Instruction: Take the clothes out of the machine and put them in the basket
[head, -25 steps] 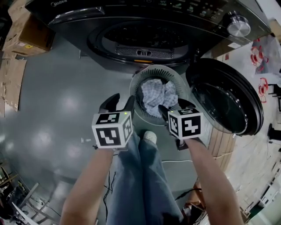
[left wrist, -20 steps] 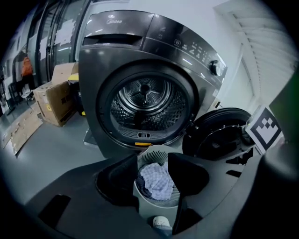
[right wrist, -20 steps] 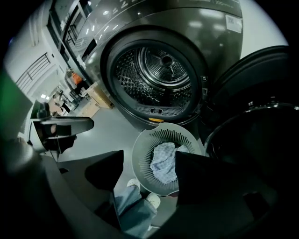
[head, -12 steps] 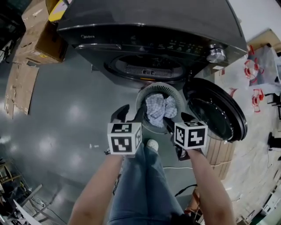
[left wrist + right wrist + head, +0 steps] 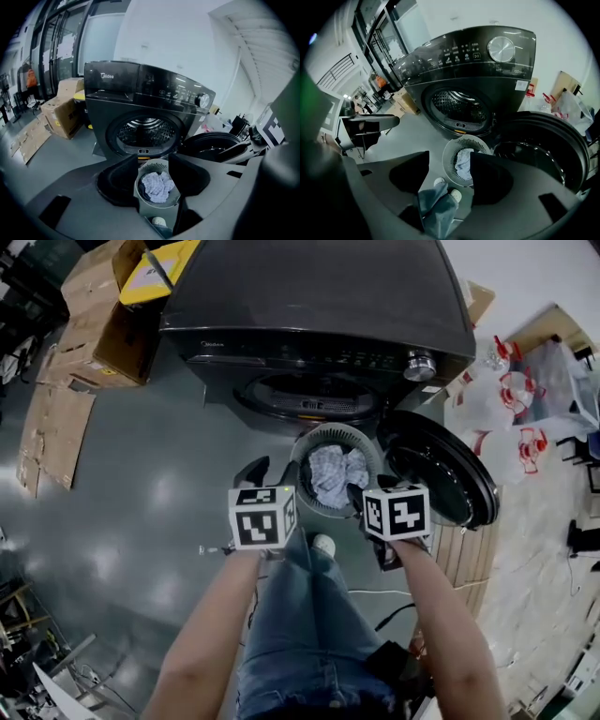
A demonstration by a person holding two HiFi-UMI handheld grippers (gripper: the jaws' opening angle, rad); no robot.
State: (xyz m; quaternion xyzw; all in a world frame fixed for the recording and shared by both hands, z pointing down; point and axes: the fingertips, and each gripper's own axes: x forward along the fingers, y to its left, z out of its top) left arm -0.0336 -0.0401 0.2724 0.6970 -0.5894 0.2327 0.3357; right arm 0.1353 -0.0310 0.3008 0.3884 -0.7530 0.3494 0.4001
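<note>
The clothes (image 5: 336, 471), a pale checked bundle, lie in the round slotted basket (image 5: 313, 440) on the floor, directly before the machine (image 5: 319, 306). The basket wall hides the lower part of the bundle, and in the right gripper view the right jaw covers one side of it. The drum (image 5: 143, 133) is dark, so its contents cannot be determined. The door (image 5: 441, 474) stands open, just beside the basket.

Left gripper (image 5: 271, 474): jaws partly apart, nothing between them. Right gripper (image 5: 447, 172): jaws partly apart and just been closing, gripping nothing. Its far finger is hidden behind its marker cube in the head view.

"Midea" is legible on the machine's front panel (image 5: 108, 75). The control panel print is too small to read.
</note>
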